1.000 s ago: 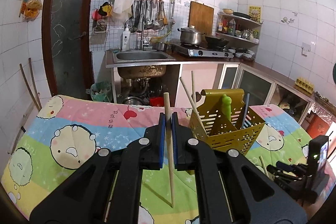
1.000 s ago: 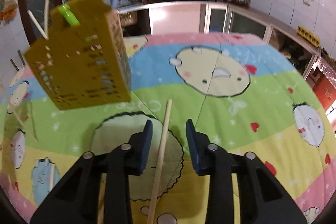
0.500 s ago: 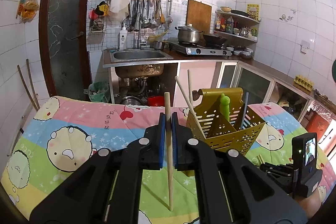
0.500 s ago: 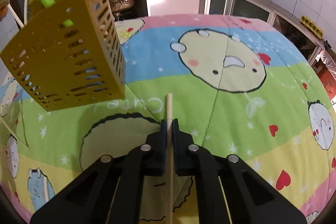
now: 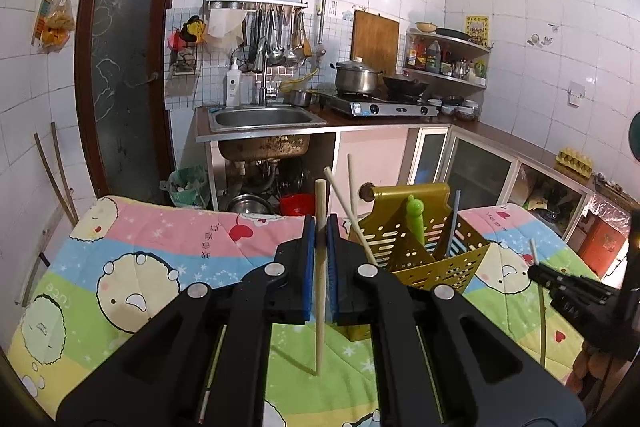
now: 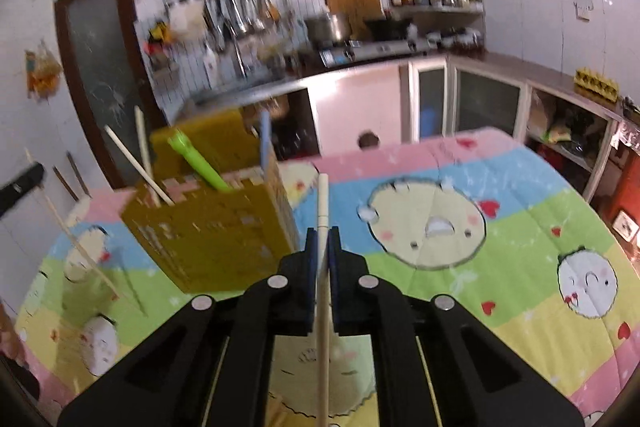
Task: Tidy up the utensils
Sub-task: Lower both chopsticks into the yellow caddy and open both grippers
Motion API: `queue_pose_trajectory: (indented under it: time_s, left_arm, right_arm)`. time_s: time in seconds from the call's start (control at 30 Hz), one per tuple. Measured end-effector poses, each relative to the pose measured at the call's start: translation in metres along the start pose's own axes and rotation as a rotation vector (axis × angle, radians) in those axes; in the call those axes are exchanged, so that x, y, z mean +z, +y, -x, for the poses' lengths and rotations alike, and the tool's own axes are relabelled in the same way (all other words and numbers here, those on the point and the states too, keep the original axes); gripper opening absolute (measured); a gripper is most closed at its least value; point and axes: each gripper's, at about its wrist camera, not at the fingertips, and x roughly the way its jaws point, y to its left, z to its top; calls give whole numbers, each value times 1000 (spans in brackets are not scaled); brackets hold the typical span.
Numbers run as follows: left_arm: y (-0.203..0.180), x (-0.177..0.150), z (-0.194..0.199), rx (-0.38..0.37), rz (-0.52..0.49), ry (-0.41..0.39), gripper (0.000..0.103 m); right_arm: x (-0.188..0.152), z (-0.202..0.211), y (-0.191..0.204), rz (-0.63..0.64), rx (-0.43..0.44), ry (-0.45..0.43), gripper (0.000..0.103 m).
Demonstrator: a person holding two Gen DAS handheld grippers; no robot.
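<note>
Both grippers clamped on chopsticks, holder ahead.
My left gripper pinches one chopstick; right gripper another chopstick. Yellow holder sits tilted; I judge a misaimed drop could tip it.

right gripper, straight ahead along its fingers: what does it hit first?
Probably nothing near. The right gripper, shut on a chopstick, points just right of the yellow utensil holder, so the tablecloth beyond looks first in line. The frame is blurred and depth is unclear, so the holder's corner might clip.
</note>
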Motion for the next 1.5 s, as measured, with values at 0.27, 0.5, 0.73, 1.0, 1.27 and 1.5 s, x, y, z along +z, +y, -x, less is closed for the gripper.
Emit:
queue_pose_trajectory:
  time_s: [0.27,0.5,0.73,1.0,1.27,1.5]
  left_arm:
    - [-8,11,19,-7,-11,-35,5]
    - [-14,25,39,-29,-14,-66,5]
    - [-19,56,58,-66,3,-117,5]
    - [-41,113,68,-102,0,-230,5]
    - [-60,118,11,-70,-22,-217,5]
    - [-57,72,-53,-44,-44,-123,5]
  right_arm:
    - [14,29,6,1,50,-129,6]
    - [20,42,6,-10,81,-185,6]
    - [50,55,14,-12,107,-288,6]
    - [113,60,41,31,139,-511,6]
    - [139,32,53,28,153,-609,6]
    - [117,-20,62,102,143,-555,6]
